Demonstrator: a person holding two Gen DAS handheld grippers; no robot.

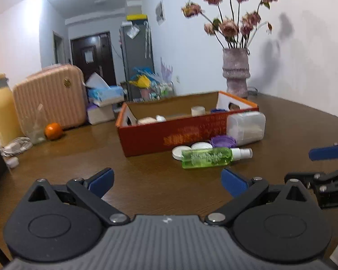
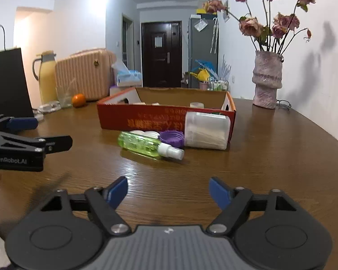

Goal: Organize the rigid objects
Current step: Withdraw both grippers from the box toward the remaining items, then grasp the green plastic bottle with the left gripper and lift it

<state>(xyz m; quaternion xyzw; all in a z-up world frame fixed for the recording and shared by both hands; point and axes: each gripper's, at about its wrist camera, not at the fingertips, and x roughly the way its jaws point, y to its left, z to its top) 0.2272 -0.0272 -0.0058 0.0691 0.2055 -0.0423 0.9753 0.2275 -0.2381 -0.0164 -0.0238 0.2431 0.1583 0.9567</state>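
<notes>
Both grippers hang over the brown table (image 1: pixel 146 180) with fingers spread and nothing between them. Ahead of the left gripper (image 1: pixel 167 181), slightly toward its right finger, lies the green spray bottle (image 1: pixel 206 158) on its side. Beyond the right gripper (image 2: pixel 168 190), the same bottle lies nearer its left finger, with white lids (image 1: pixel 180 152), a purple cap (image 2: pixel 171 137) and a clear container (image 2: pixel 206 131) against the red cardboard box (image 2: pixel 146 119) behind.
</notes>
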